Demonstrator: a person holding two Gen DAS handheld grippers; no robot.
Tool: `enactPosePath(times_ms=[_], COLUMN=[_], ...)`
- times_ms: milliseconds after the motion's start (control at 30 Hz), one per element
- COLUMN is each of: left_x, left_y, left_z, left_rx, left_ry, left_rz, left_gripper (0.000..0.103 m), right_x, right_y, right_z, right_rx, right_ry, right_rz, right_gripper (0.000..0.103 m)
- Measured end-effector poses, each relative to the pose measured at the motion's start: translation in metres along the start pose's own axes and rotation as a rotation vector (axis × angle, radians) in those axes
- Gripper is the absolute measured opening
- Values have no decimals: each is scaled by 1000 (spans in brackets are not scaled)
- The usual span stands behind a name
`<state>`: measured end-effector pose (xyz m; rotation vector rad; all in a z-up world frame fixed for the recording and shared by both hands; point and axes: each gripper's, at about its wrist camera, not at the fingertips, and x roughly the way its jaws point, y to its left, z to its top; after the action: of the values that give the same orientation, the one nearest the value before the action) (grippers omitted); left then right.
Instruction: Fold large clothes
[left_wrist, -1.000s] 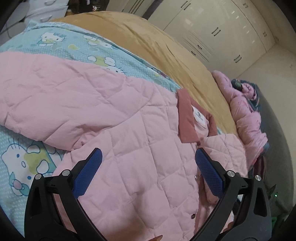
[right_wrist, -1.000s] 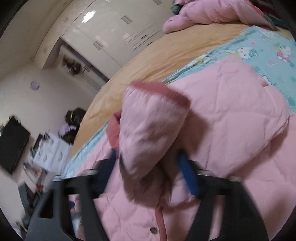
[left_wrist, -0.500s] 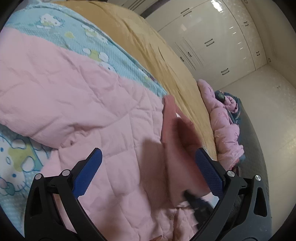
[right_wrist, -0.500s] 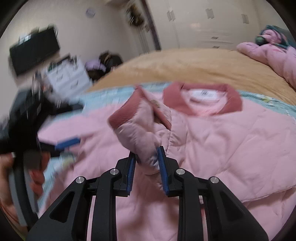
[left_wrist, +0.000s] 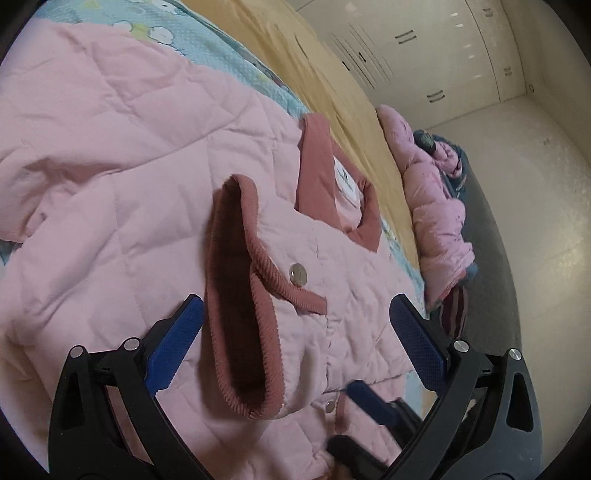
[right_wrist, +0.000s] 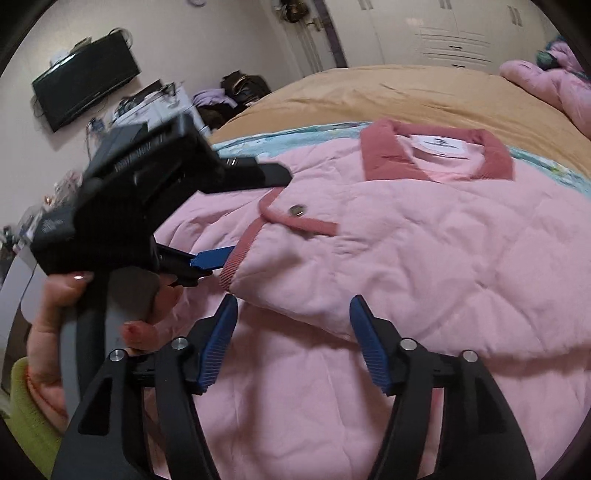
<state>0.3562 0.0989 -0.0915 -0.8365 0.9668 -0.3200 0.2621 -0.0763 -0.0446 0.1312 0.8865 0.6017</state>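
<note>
Two pairs of blue-padded tongs hover over a pink quilted jacket spread front-up across a bed, on a pale blue cartoon-print sheet that covers a tan bedspread. One sleeve lies folded inward over the jacket's chest, its dusty-rose ribbed cuff gaping open near a silver snap button; judging by this, the sleeve was laid there to narrow the garment before the body is folded. The left tongs stand wide open with the cuff lying between the pads, gripping nothing. The right tongs are likewise open and empty, poised just beside the sleeve's lower fold. The collar with its white label points toward the far edge of the bed. Another pink padded garment is heaped at the bed's far side, well apart.
</note>
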Motion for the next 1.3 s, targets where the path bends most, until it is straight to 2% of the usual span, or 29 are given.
enactPosePath(times_ms=[67,133,167,200,267,300,400,467,500,567,633,667,767,933,1000,1067,1167,1200,1300], left_x=[3,6,8,11,12,11,-3,-27,-39,-67,-73,-70,-51,-38,-35,-31,-25,-23,-11], left_y=[-3,-10,-16,-21,-26,-29,-33,-46,-55,-84,-90,-86,-66,-37,-29,-23,-22,-20,-12], left_z=[-4,-11,-16,-19,-22,-22,-18,-15,-15,-17,-17,-15,-9,-1,-2,-5,-7,-7,-7], left_rx=[17,66,104,128,172,198,216,260,288,407,437,427,402,330,323,321,326,324,320], left_ry=[6,2,2,1,-9,-20,-78,-173,-217,-321,-349,-338,-295,-236,-225,-213,-191,-183,-129], left_rz=[-3,42,71,89,126,139,112,113,115,120,121,122,186,233,253,277,313,322,355], left_gripper=[92,80,60,34,11,7,3,3,2,2,2,2,2,2,3,3,3,3,5], right_x=[-13,-26,-32,-43,-54,-61,-77,-87,-94,-112,-120,-123,-121,-93,-71,-60,-40,-34,-28], right_y=[-11,-22,-29,-35,-48,-55,-76,-91,-98,-118,-135,-142,-160,-175,-179,-184,-194,-201,-223], right_z=[-2,-3,-2,-3,-4,-5,-6,-6,-6,-2,3,6,14,28,35,39,38,35,23], right_rx=[44,86,104,123,158,180,230,253,268,309,341,356,373,354,324,310,284,292,362], right_ry=[-21,-48,-66,-92,-127,-143,-179,-210,-229,-277,-296,-301,-295,-217,-141,-103,-29,1,26], right_rz=[-22,-41,-57,-74,-97,-113,-167,-199,-210,-247,-305,-329,-365,-388,-387,-402,-465,-491,-471], right_gripper=[62,62,62,62,62,62,62,62,62,62,62,63,63,63,63,65,66,66,67])
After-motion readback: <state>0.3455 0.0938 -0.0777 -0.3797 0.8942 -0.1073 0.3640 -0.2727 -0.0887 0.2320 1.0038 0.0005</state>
